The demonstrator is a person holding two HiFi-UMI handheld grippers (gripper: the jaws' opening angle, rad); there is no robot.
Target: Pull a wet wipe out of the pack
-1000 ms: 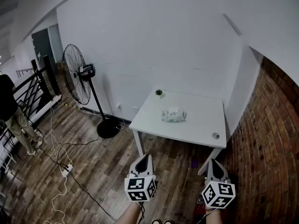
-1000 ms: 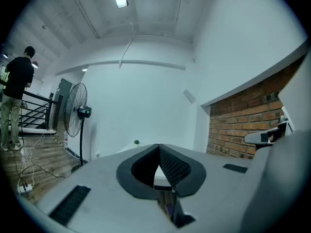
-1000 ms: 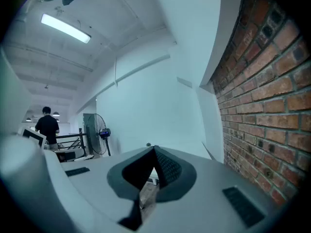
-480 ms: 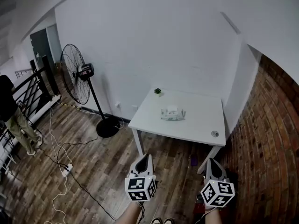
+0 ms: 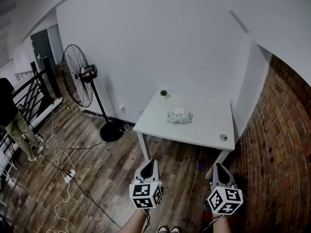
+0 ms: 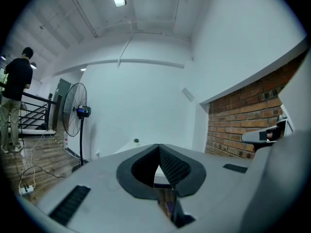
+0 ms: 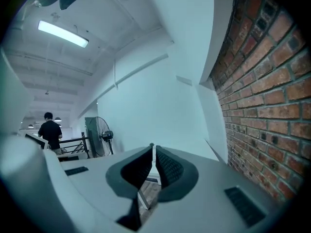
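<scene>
Ahead, a white, smooth-topped rectangular table (image 5: pixel 206 130) stands on slim white legs over dark wood-plank floor (image 5: pixel 97 174), with rough red brick wall (image 5: pixel 282 149) to its right and plain white wall behind. The pack (image 5: pixel 180 116) lies flat near the middle of the tabletop, a soft, pale, oblong packet with a white raised patch on top; a small green plant (image 5: pixel 164 93) sits at the far left corner. A round wire-caged fan (image 5: pixel 77 76) on a black pole stands to the table's left. Both grippers hang low over the floor, well short of the table and well apart from the pack, which lies ahead of them and between their lines. The left gripper (image 5: pixel 152 162) has its grey, ribbed-pad jaws meeting at the tips, nothing between them. The right gripper (image 5: pixel 219 166) has its jaws drawn together to a thin slit, also gripping nothing. Each carries a cube with black-and-white square markers at its rear.
</scene>
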